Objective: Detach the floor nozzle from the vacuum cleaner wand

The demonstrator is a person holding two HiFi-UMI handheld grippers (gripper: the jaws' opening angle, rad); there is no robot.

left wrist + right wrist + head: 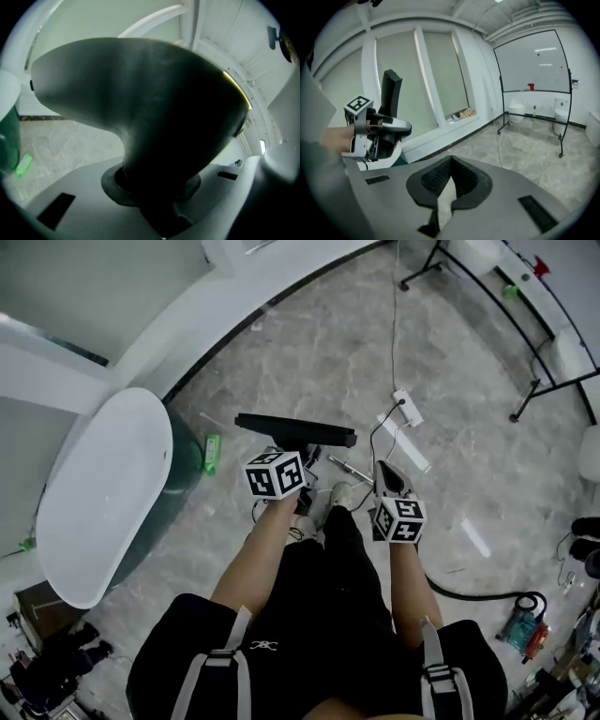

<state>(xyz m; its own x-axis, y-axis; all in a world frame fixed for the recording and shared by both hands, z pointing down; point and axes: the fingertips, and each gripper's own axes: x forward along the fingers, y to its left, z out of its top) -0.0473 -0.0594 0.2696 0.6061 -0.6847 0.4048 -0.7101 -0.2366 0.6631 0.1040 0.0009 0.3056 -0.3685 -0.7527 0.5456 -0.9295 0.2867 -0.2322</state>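
The black floor nozzle [295, 430] hangs level in the air in front of me, detached, with no wand on it. My left gripper [300, 452] is shut on its neck. In the left gripper view the nozzle [140, 103] fills most of the picture, its neck clamped between the jaws of the left gripper [154, 185]. My right gripper [385, 472] is held to the right of the nozzle, apart from it. Seen from its own camera, the right gripper [449, 161] is shut and empty. That view also shows the nozzle [391, 96] end-on above the left gripper [377, 133].
A white bathtub [103, 493] stands at the left with a green item [211, 454] beside it. On the marble floor lie a thin metal rod [349, 468], a white power strip [408, 407] and a black hose [469, 594]. A black frame stand [534, 352] is at the back right.
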